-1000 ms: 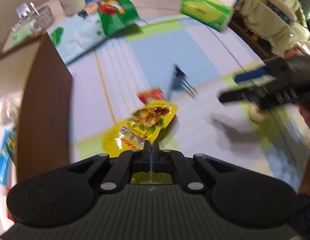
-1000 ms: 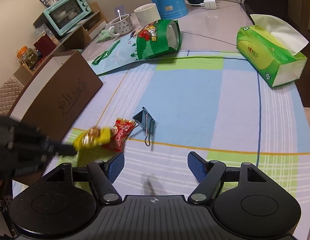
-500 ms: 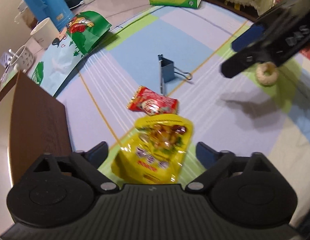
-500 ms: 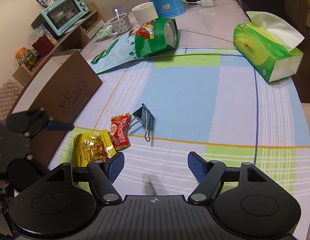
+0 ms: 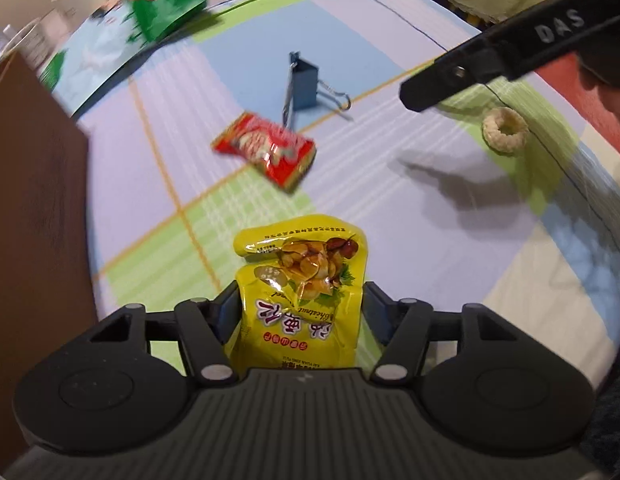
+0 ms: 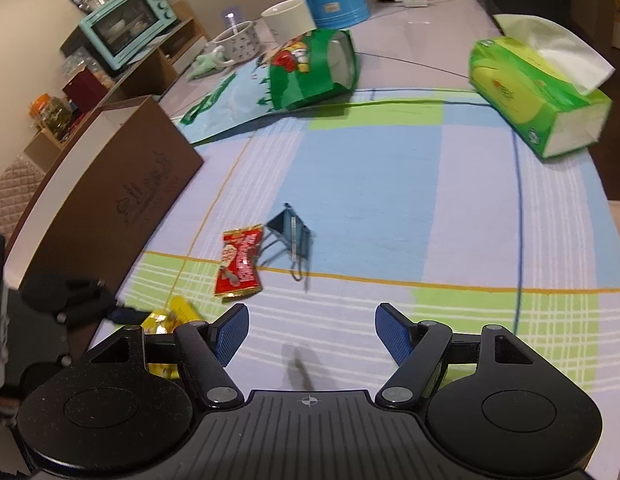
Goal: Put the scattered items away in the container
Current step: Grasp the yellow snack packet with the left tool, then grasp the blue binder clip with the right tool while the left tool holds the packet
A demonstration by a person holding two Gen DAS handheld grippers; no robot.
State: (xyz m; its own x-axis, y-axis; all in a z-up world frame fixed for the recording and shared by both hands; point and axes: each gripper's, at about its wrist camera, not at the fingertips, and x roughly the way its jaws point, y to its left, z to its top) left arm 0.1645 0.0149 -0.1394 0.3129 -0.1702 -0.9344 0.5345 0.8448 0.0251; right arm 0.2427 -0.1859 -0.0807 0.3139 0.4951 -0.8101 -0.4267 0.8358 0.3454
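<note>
While the brown box (image 6: 106, 184) stands at the cloth's left edge, the left gripper (image 5: 300, 312) sits just beside it, fingers partly closed against both sides of the yellow packet (image 5: 304, 292); whether the packet is lifted cannot be told. Beyond it the red packet (image 5: 266, 150) lies flat, with the binder clip (image 5: 304, 84) just past it. The ring snack (image 5: 505, 130) lies farther right. The right gripper (image 6: 310, 336) hovers above the cloth, fingers wide apart and empty.

The left gripper (image 5: 301, 300) had its jaws against both sides of the yellow packet (image 5: 300, 284); the right gripper (image 6: 311, 332) hung with jaws spread.
</note>
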